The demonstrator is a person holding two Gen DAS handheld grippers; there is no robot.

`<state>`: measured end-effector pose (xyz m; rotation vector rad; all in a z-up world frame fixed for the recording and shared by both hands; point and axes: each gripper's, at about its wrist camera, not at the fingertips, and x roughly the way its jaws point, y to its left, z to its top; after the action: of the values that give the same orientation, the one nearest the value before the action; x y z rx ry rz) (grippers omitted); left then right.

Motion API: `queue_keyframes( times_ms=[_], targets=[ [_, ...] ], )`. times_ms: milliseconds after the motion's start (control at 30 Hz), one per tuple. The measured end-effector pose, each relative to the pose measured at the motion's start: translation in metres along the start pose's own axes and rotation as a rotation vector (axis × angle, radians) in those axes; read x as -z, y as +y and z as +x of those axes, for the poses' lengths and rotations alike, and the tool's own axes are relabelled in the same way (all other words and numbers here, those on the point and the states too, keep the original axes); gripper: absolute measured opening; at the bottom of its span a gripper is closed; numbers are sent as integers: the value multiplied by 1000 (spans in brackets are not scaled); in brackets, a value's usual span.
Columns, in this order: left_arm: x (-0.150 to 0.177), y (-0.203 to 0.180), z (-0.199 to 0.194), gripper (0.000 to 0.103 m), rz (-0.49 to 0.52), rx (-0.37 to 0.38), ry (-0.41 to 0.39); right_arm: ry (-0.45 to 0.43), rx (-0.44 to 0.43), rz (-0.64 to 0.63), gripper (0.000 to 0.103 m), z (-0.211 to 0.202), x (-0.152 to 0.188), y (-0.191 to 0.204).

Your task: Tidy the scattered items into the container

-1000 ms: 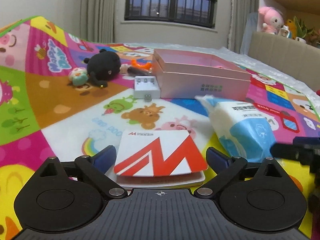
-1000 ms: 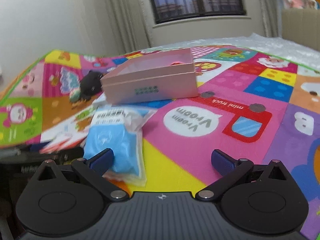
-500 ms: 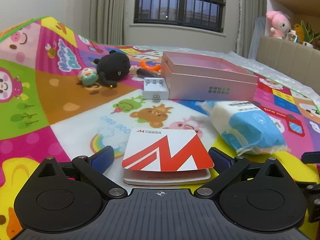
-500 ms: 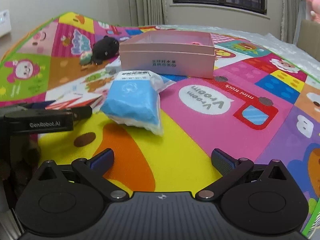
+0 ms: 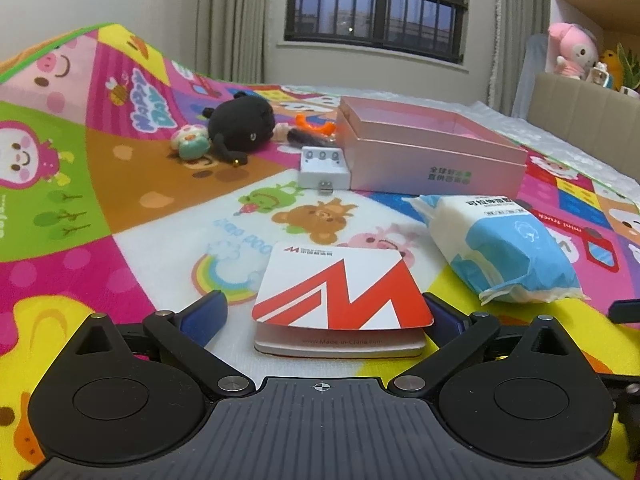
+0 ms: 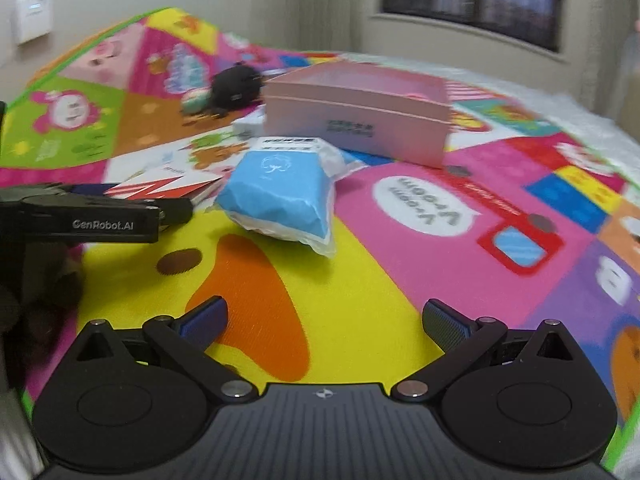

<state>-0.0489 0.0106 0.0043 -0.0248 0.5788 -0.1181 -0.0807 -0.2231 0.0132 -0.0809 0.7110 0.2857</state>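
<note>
1. Here, on a glossy foam play mat (image 5: 132, 184) printed with cartoon animals and bright colour blocks, the left gripper (image 5: 324, 316) sits low with its black linkage arms and blue ribbed pads spread to either side of a small white notepad with a red zigzag logo (image 5: 340, 292); the jaws have just been opening and now stand wide, the left pad clear of the pad of paper, the right one hidden behind its curled cover.
2. The notepad lies flat on the mat, its card cover lifted slightly at the near edge over a stack of pages.
3. Just right of it rests a soft blue-and-white plastic-wrapped tissue pack (image 5: 500, 248), crinkled at its sealed ends.
4. Beyond, the container, a shallow rectangular pink cardboard box (image 5: 432, 160) with a satin finish, stands open on the mat; only a glimpse of something pink shows inside near its far wall, too little to identify.
5. Touching the box's left front corner is a small white plastic charger with round slots (image 5: 324, 168).
6. Further left lie a fuzzy black plush toy (image 5: 240, 124), a small round pastel figurine (image 5: 190, 142) and an orange plastic piece (image 5: 314, 124), all outside the box.
7. From the right wrist view, the right gripper (image 6: 324, 320) hangs over a yellow-and-orange patch of mat, its jaws wide apart with nothing between them, the tissue pack ahead of it.
</note>
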Motion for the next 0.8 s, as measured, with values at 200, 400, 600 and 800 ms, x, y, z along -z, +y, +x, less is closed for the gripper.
queue_keyframes(
  times_ms=[200, 400, 600, 800],
  targets=[
    [0, -1, 1, 103, 1, -6, -5, -24, -26, -16, 103, -3, 4, -2],
    [1, 3, 0, 103, -22, 13, -17, -58, -15, 95, 103, -15, -11, 1],
    [1, 3, 0, 103, -21, 12, -19, -180, -8, 226, 103, -19, -35, -8],
    [1, 4, 0, 103, -21, 12, -18, -210, 93, 217, 96, 4, -57, -10]
  ],
)
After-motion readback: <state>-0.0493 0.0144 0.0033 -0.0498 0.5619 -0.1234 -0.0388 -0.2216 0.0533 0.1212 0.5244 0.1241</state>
